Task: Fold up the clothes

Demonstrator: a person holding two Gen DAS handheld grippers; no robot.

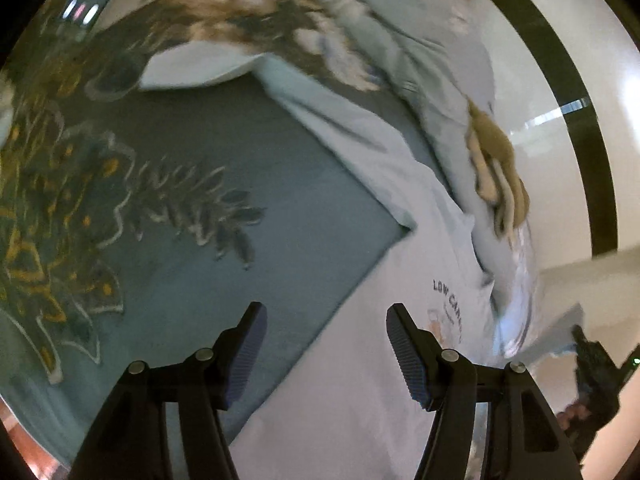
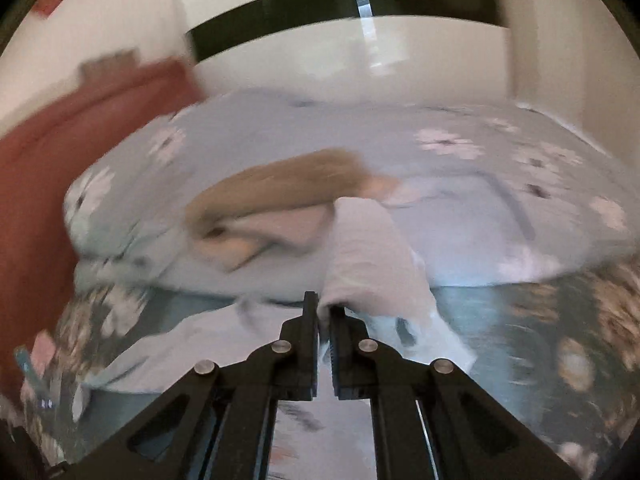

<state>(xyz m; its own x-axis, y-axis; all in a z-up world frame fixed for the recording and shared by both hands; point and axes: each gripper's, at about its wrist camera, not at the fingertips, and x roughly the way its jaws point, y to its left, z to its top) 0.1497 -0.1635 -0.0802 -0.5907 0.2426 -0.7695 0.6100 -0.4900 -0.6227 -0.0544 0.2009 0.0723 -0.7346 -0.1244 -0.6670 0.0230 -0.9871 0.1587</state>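
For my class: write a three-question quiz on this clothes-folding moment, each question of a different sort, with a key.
1. True or false: the right gripper is shut on the pale shirt.
2. The left gripper is: A) open, B) shut on cloth.
3. Fill in: the tan garment lies on the floral ______.

Key: 1 true; 2 A; 3 quilt.

Lighting dim and soft indoors. Heavy motion blur in both wrist views, worst on the right. Fisheye bending, black vignette corners. Glare streak on wall (image 2: 366, 28).
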